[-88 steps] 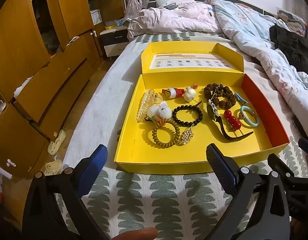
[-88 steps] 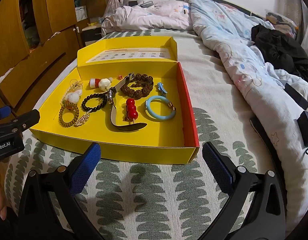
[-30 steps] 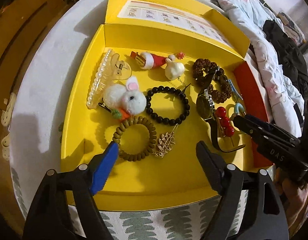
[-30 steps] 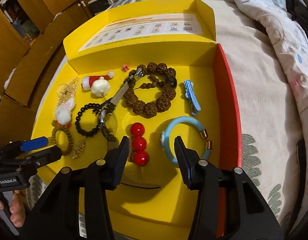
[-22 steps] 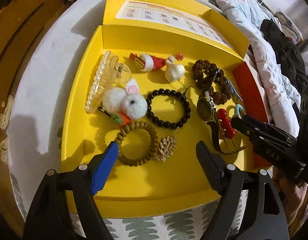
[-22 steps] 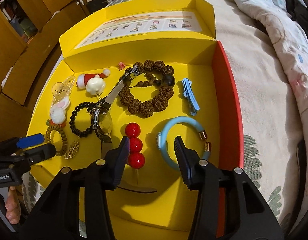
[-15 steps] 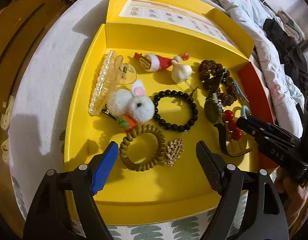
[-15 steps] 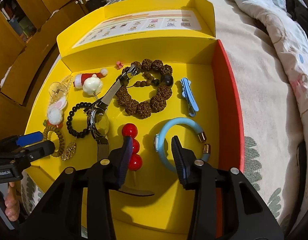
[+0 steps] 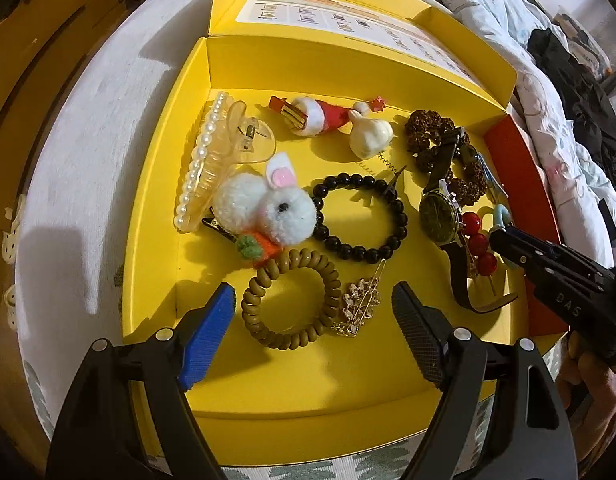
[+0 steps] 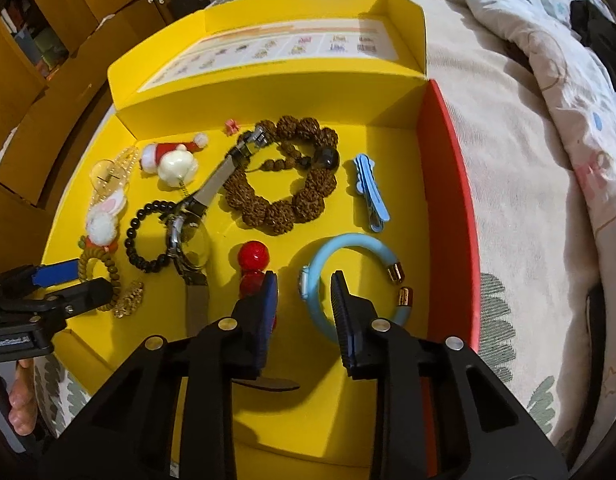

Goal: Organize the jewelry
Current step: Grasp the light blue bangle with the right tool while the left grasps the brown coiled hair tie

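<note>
A yellow box on the bed holds the jewelry. My left gripper is open, its fingers on either side of a brown spiral hair tie and a gold brooch. My right gripper is open but narrowed, straddling the left side of a light blue bangle; its left finger partly hides a red bead stick. A wristwatch, black bead bracelet and brown seed bracelet lie between.
A white bunny clip, pearl claw clip, Santa clip, white pendant and blue hair clip also lie in the box. Its lid stands open behind. Bedding lies right, wooden cabinets left.
Both grippers have moved from outside the box down over its contents. The right gripper's jaws have narrowed and come down around the blue bangle's edge. The left gripper neared the brown hair tie.
</note>
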`<act>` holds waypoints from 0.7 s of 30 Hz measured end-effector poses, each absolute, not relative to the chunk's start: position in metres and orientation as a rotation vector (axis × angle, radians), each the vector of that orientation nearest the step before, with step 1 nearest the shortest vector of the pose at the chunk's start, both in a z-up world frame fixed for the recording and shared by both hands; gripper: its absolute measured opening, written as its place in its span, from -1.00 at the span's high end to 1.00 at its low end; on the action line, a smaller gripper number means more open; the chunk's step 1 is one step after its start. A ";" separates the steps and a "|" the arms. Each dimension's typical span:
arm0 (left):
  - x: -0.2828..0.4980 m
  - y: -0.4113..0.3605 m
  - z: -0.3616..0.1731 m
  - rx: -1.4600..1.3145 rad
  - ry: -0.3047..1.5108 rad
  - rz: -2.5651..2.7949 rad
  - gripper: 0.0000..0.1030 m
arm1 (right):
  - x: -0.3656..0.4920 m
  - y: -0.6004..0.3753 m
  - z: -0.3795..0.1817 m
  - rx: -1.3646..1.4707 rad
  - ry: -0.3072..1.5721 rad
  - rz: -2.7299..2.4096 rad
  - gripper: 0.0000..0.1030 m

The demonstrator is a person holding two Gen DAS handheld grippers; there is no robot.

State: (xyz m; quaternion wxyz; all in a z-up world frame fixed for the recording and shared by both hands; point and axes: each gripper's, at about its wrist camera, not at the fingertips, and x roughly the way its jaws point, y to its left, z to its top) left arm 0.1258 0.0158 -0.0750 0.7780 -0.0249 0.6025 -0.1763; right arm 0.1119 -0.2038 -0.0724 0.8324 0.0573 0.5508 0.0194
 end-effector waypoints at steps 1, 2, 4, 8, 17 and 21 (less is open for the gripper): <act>0.126 0.015 -0.075 -0.052 1.302 -0.385 -0.55 | 0.113 -0.204 -0.075 0.118 1.173 0.040 0.45; 0.126 0.014 -0.075 -0.048 1.302 -0.388 -0.55 | 0.113 -0.203 -0.079 0.119 1.179 0.038 0.45; 0.128 0.013 -0.076 -0.041 1.302 -0.388 -0.55 | 0.113 -0.203 -0.079 0.110 1.168 0.034 0.45; 0.130 0.009 -0.077 -0.025 1.297 -0.384 -0.55 | 0.113 -0.203 -0.079 0.098 1.164 0.032 0.49; 0.133 0.008 -0.081 0.003 1.283 -0.346 -0.34 | 0.112 -0.201 -0.080 0.054 1.151 0.012 0.73; 0.137 0.012 -0.080 -0.007 1.285 -0.342 -0.27 | 0.111 -0.200 -0.080 0.047 1.150 0.010 0.73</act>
